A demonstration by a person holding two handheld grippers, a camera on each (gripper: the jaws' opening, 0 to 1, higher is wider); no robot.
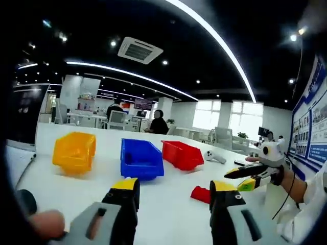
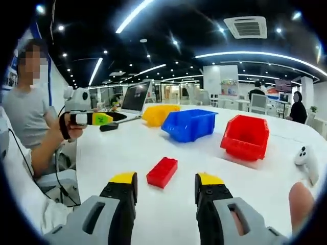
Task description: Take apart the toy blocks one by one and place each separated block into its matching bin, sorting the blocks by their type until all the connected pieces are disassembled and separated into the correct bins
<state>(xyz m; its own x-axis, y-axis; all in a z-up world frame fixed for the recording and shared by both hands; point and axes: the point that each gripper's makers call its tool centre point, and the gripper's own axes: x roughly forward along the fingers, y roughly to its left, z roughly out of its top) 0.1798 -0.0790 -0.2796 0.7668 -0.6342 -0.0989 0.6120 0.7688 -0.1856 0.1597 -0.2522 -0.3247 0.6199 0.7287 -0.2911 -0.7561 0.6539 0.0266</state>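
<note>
A red rectangular studded toy block [image 2: 162,172] is seen lying flat on the white table [image 2: 255,189], just ahead of the right gripper [image 2: 166,185], whose black, yellow-tipped jaws are spread wide apart with nothing between them. In the left gripper view the same red block [image 1: 201,194] is partly hidden behind that view's own right jaw, and the left gripper [image 1: 175,191] is likewise held wide open and empty above the table. Farther back on the table three open-fronted plastic bins are set in a row: a yellow bin [image 1: 74,152], a blue bin [image 1: 140,158] and a red bin [image 1: 182,154], the blue one standing between the other two. A small white handheld device [image 2: 306,161] is seen lying on the table near the red bin. At the table's edge a person's hand [image 2: 71,127] is held up, gripping a black device with a green and yellow tip [image 2: 99,119].
</note>
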